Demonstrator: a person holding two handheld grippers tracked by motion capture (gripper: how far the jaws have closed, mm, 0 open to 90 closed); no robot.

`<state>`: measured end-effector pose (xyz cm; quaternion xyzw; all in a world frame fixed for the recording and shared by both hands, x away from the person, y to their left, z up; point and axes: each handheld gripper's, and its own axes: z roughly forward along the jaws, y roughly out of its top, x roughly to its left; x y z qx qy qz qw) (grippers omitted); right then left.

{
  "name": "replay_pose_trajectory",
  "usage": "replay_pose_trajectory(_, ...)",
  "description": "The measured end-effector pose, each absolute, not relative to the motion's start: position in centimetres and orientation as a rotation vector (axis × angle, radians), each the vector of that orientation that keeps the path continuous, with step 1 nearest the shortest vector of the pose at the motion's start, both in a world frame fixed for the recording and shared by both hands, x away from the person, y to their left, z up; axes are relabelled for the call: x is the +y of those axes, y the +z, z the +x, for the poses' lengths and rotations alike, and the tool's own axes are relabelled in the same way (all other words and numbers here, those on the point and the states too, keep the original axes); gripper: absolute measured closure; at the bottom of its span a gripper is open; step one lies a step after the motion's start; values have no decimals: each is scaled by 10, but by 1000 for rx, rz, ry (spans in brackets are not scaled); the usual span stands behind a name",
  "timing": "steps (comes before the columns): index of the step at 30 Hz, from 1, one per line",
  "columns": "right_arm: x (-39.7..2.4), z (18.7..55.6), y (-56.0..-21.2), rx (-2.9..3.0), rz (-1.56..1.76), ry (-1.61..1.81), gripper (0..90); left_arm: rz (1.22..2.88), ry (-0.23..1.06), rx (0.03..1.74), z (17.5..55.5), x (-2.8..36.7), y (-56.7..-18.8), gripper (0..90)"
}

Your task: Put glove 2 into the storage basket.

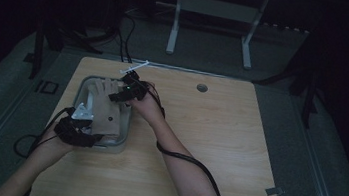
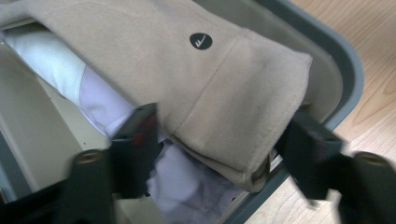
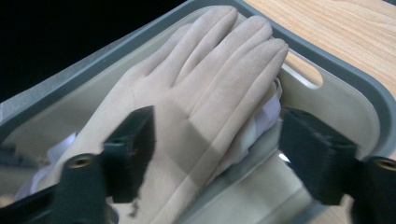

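Two grippers are held over a grey tray at the left side of a wooden table. In the high view, the left gripper is seen nearest, at about 7 o'clock from the tray's middle, by the near left corner. Its jaws are spread apart. In the left gripper view, the cuff end of a tan glove is seen lying between the two black jaws, and the pads are not pressed on it. A small round black mark is seen on the cuff. A white cloth is tucked under the glove, inside the tray.

The glove is laid flat in the tray, with its cuff toward 6 o'clock and its fingers toward 12 o'clock.

Farther off, the right gripper is held over the far part of the tray, at about 1 o'clock from the tray's middle. Its jaws are spread apart too. In the right gripper view, the palm and fingers of the glove are seen between the jaws, with nothing squeezed. A handle hole is cut in the tray wall just past the fingertips.

Beyond the tray, at 12 o'clock, a small white object is lying on the table edge; what it is cannot be told.
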<state>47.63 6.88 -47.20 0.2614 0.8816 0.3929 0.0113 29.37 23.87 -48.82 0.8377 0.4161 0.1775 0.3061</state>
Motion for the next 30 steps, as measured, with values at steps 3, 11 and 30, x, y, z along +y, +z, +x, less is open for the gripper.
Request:
replay_pose_trajectory(3,62,475,-470,2724,804,1222,181,2204,463,1112,294,240,-486,193)
replay_pose_trajectory(11,45,468,-468,2692,707,1251,154,2066,452,1078,287,240,-470,98)
replay_pose_trajectory(30,-14,449,-467,2657,694,1277,158,2035,354,872,281,175,-463,98)
